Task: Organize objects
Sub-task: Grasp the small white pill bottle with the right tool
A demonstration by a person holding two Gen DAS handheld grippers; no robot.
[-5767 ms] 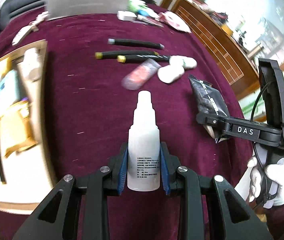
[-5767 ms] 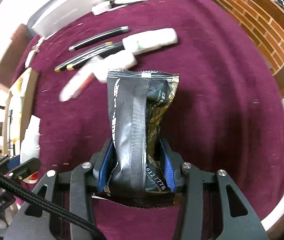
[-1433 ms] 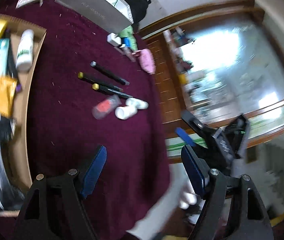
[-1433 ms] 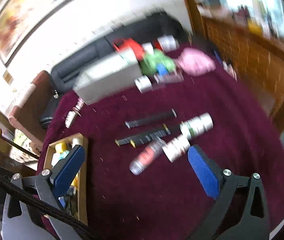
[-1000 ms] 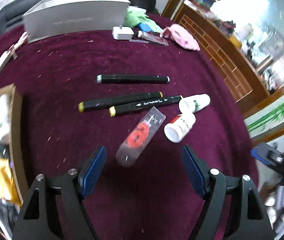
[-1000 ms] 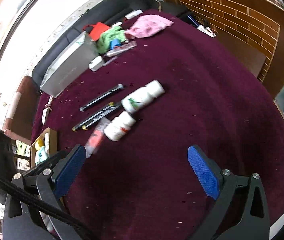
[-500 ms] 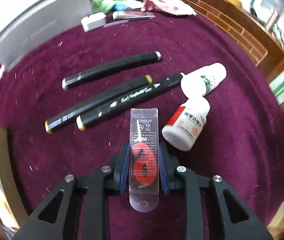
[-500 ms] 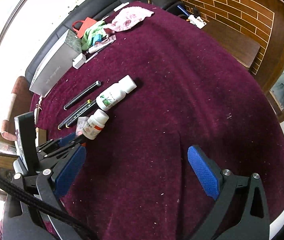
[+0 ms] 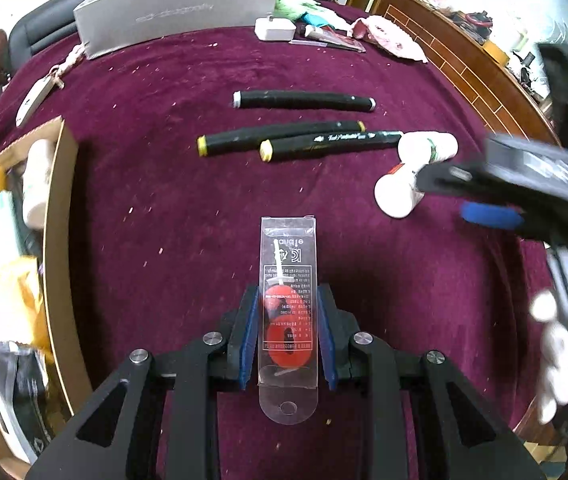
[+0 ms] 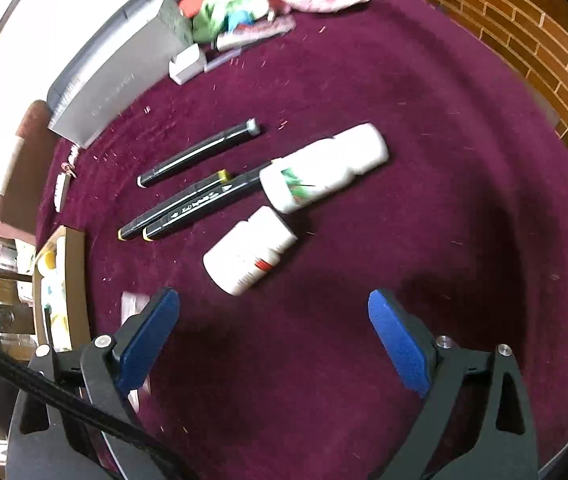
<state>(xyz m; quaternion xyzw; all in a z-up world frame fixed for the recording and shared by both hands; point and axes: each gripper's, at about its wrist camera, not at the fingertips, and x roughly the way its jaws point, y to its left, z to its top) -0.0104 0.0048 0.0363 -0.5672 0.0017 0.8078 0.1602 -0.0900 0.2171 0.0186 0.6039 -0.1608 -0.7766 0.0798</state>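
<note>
My left gripper (image 9: 287,330) is shut on a clear plastic packet with a red item inside (image 9: 288,300), held just above the maroon table. My right gripper (image 10: 274,334) is open and empty, hovering just short of a white pill bottle with a red label (image 10: 249,255) lying on its side. It also shows in the left wrist view (image 9: 398,194), with the right gripper's fingers over it. A second white bottle with a green label (image 10: 324,168) lies behind it. Three black markers (image 9: 302,100) (image 9: 280,136) (image 9: 330,142) lie mid-table.
A cardboard box (image 9: 60,240) holding bottles and packets stands at the left edge. A grey carton (image 9: 176,12), a white charger (image 9: 274,28), green and pink cloths (image 9: 388,38) lie at the back. A brick-patterned wooden wall (image 10: 524,20) borders the right.
My left gripper has lifted the clear packet back toward me and away from the bottles. My right gripper has moved in closer to the red-label bottle, still open.
</note>
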